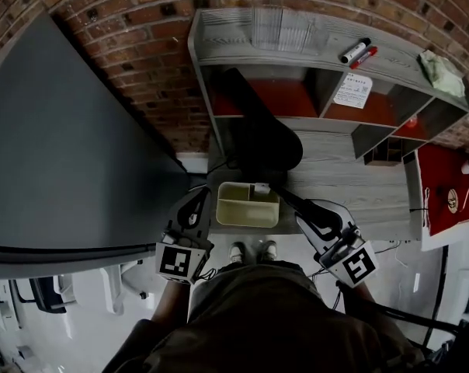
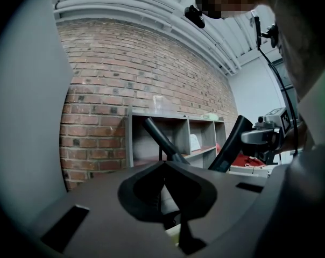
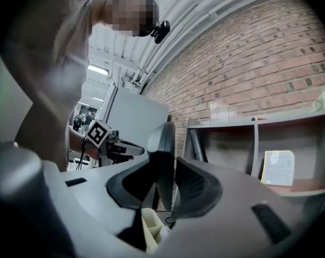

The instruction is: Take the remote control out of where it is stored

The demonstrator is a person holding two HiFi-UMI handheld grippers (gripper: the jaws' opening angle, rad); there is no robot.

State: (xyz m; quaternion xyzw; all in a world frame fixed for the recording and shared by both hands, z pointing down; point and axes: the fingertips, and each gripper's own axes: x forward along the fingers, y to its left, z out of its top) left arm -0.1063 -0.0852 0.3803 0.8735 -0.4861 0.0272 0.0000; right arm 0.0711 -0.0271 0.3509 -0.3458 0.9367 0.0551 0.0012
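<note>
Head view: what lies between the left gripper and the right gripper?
A pale yellow bin lies between the left gripper and the right gripper. The head view shows this plainly. Each gripper view catches only a corner of it at the bottom.

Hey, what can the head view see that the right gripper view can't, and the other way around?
Only the head view: the person's shoes on the floor, and the whole open top of the pale bin. Only the right gripper view: the dark remote control standing upright, pinched in the right gripper's jaws, plus ceiling lights. Both: the bin, the grey shelf, the paper note in it, the brick wall and the left gripper.
</note>
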